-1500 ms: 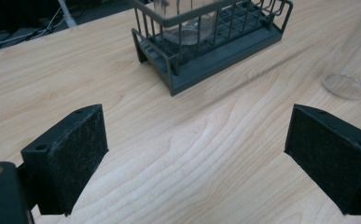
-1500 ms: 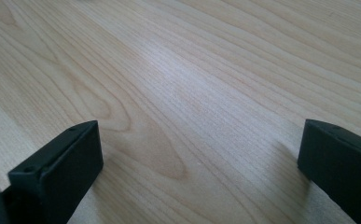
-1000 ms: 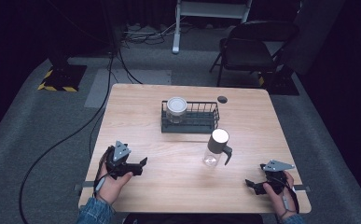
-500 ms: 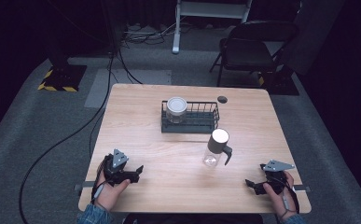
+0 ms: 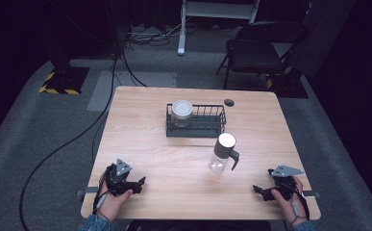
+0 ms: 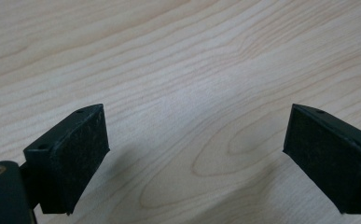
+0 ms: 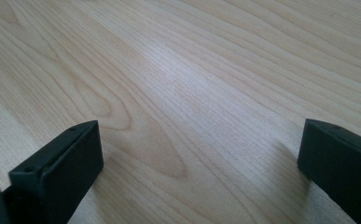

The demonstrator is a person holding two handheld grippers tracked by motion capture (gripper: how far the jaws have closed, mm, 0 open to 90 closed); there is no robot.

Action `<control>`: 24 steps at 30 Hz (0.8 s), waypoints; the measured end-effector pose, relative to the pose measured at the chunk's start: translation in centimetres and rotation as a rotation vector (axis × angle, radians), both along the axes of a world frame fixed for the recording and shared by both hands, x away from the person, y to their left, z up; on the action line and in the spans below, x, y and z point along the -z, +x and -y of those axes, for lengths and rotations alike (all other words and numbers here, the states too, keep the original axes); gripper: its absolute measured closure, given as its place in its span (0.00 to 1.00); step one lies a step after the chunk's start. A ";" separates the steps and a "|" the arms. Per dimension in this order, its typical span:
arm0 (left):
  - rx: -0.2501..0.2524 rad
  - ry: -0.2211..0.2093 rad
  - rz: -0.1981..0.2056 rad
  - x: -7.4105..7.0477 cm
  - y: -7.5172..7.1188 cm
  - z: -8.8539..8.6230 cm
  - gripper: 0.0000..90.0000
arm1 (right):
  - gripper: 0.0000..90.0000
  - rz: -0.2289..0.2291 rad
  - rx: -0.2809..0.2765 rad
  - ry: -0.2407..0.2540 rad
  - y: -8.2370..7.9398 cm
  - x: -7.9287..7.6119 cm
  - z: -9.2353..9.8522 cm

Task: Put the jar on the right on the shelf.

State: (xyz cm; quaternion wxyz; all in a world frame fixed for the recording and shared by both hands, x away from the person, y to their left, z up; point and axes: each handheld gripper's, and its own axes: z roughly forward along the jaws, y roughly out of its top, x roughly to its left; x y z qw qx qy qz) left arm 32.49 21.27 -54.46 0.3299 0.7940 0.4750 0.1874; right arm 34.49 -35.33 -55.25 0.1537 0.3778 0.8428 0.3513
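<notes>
The left gripper (image 5: 139,185) had drawn back toward the table's (image 5: 183,159) near edge, jaws spread and empty like the right gripper's (image 5: 259,190), apparently leaving the bottle (image 5: 223,152) standing mid-table.

Black claws (image 5: 138,185), grey three-cornered plates (image 5: 122,167), denim sleeves (image 5: 94,224).

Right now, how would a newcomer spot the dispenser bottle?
Start at the wooden table and find the black wire basket holding a capped jar. Just nearer the person stands the dispenser bottle, alone on bare wood: clear glass base, dark top with side handle, pale round cap.
</notes>
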 end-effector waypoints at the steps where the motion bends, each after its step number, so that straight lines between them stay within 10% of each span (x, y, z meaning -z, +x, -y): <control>1: -0.001 0.003 -0.006 0.1 0.0 0.0 0.07 | 0.00 0.000 0.000 0.000 0.0 0.0 0.0; 24: -0.012 0.020 -0.026 0.6 0.0 0.1 0.00 | 0.00 -0.002 0.001 -0.002 0.0 0.0 0.0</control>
